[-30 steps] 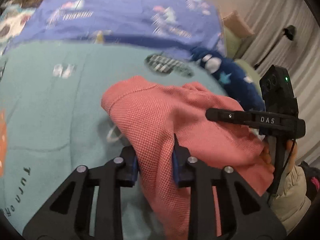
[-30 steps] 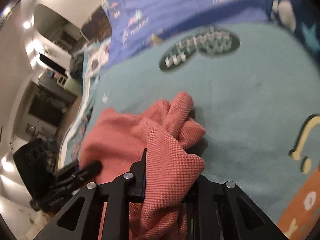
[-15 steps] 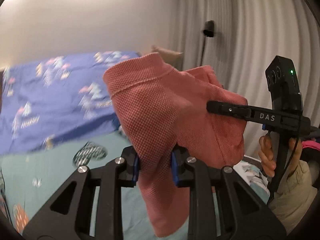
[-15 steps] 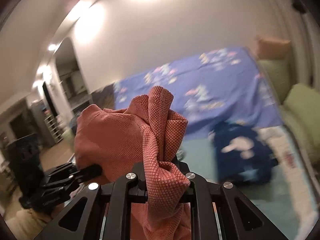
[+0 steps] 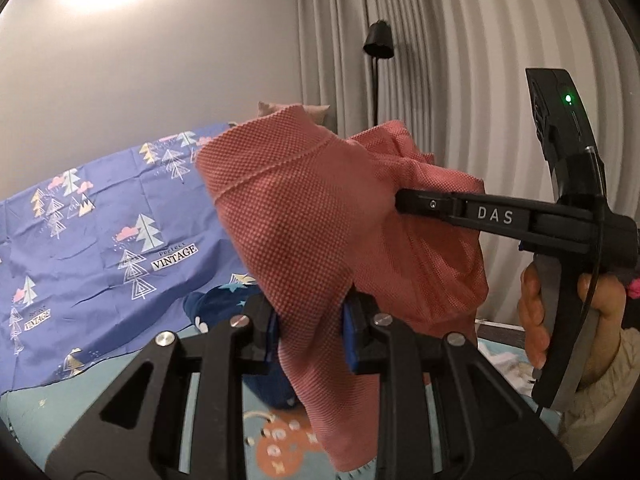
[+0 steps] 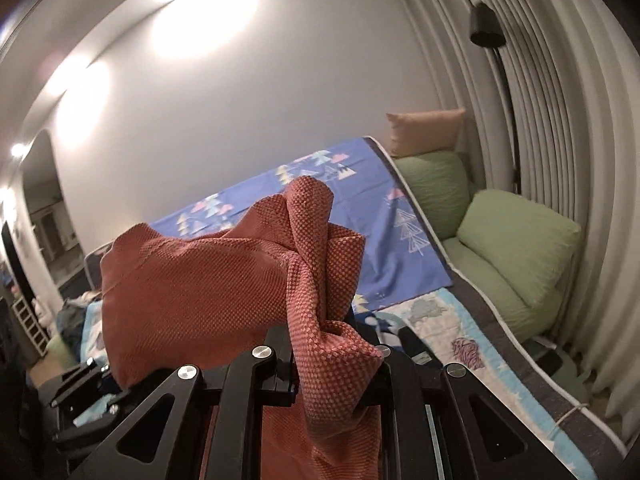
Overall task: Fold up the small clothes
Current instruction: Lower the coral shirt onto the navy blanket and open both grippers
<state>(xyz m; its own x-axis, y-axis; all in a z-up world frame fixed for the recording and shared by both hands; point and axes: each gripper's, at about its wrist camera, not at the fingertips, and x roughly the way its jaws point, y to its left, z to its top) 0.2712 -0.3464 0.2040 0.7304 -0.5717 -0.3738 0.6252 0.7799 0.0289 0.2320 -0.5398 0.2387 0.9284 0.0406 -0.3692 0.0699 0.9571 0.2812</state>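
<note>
- While both grippers are raised above the bed, the red garment hangs in the air between them, clear of the bedding.
- Left gripper: jaws pressed in on a fold of the red garment; the blue pads pinch the cloth on both sides, and the fabric trails down below the jaws.
- Right gripper: jaws pinched on a bunched, twisted corner of the same garment; the knot of cloth stands up above the fingers and more hangs below.
- In the left wrist view the right gripper reaches in from the right, its tip buried in the cloth; a hand grips its handle, and a green light shows on its camera housing.
- Garment is a waffle-textured weave, with a stitched hem band along its upper edge.
- Below: a blue sheet printed with trees and the word "VINTAGE", a teal blanket with an orange figure, and a dark navy item with stars lying near the sheet's edge.
- Right side: green cushions, a tan pillow, pleated curtains, and a black floor lamp.
</note>
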